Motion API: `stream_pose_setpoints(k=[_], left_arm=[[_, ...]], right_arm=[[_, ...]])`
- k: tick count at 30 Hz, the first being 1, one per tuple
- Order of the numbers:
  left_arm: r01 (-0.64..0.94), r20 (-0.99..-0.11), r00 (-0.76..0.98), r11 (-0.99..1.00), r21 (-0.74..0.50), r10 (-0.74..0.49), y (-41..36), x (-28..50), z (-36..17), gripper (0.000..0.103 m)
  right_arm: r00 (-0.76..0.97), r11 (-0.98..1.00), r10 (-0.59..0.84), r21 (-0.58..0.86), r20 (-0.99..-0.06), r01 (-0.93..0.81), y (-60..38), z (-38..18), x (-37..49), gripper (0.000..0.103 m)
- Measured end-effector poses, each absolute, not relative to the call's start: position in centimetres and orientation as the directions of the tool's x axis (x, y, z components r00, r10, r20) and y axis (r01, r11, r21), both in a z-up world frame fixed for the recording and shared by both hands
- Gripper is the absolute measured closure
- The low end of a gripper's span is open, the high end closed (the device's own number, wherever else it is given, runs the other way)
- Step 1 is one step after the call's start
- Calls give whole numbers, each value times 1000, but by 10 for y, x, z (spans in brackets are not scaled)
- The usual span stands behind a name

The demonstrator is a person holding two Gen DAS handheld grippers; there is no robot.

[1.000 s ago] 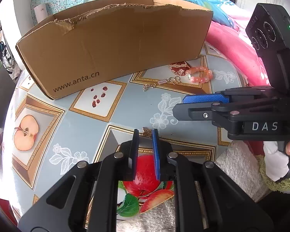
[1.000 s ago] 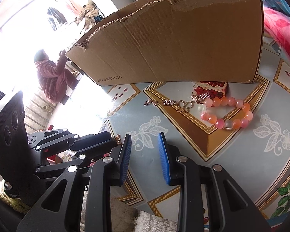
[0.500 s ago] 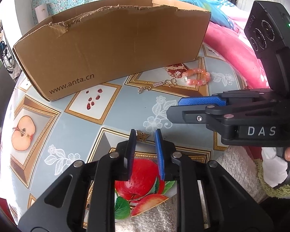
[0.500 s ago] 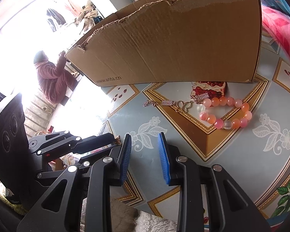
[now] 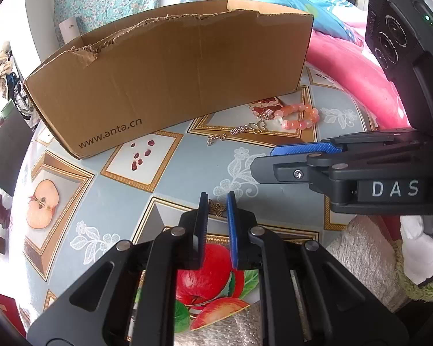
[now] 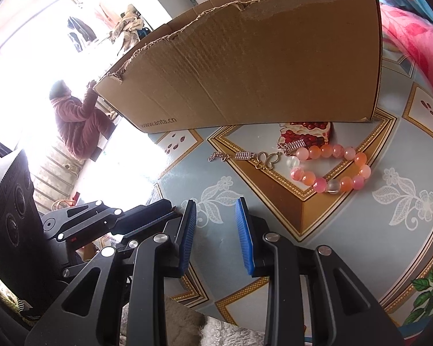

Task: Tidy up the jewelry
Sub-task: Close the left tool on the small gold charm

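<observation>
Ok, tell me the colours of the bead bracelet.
The bracelet has pink, orange and a few clear beads; the right wrist view shows it best.

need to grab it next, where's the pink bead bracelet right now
The pink bead bracelet lies on the tablecloth ahead-right of the open right gripper, just before the cardboard box, beside the butterfly chain.

The left black two-finger gripper with blue pads [image 5: 217,201] fills the lower middle of its own view, jaws parted by a narrow gap; in the right wrist view it enters from the lower left; the right black two-finger gripper with blue pads [image 6: 216,210] sits at lower centre of its view, jaws wider apart; a gloved hand [image 5: 424,239] grips it at the right edge.
</observation>
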State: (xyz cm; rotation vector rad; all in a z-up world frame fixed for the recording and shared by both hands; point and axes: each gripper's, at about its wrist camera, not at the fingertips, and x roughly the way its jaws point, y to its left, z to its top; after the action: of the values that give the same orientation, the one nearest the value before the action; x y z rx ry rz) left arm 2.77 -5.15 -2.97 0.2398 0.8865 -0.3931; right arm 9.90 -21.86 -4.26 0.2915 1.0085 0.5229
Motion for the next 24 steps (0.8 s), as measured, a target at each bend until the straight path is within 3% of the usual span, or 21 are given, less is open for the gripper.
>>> stream_pose_setpoints(k=[13,24], left_arm=[[423,-784,564,906,3,-261,-43,28,-29,91],[353,-755,610,935,-13,-241,-18,33,-16,91]], right_arm=[[448,843,538,454,-715,-288,-221,-36,96,75],[487,867,490,347,-723,-358,-197,-25,107,75]])
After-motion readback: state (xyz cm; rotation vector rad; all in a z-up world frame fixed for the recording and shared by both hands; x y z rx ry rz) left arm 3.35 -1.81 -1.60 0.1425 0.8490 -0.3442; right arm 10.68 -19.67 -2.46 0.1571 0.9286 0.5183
